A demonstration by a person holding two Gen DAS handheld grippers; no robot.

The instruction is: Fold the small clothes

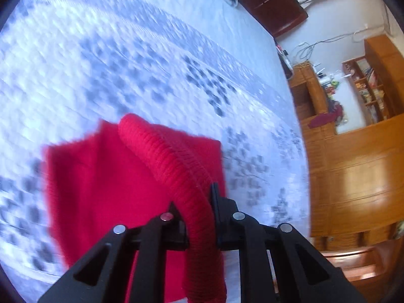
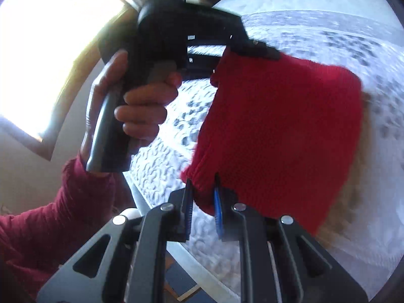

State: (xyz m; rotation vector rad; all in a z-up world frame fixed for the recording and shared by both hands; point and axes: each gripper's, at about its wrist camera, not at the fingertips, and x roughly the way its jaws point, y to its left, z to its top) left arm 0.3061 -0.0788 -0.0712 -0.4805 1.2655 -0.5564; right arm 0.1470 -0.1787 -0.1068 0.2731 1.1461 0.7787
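Observation:
A small red knitted garment (image 1: pixel 106 176) hangs in the air above a bed, held by both grippers. My left gripper (image 1: pixel 199 212) is shut on its ribbed edge (image 1: pixel 176 166), which runs between the jaws. The garment also shows in the right wrist view (image 2: pixel 277 136), where my right gripper (image 2: pixel 204 202) is shut on its lower ribbed corner. The left gripper (image 2: pixel 252 48) appears there too, held in a hand (image 2: pixel 141 106), clamped on the garment's upper corner.
The bed has a white and grey patterned quilt (image 1: pixel 151 63). A dark wooden headboard (image 1: pixel 272 2) and wooden shelves with clutter (image 1: pixel 353 96) stand to the right. A bright window (image 2: pixel 45 50) is at the left in the right wrist view.

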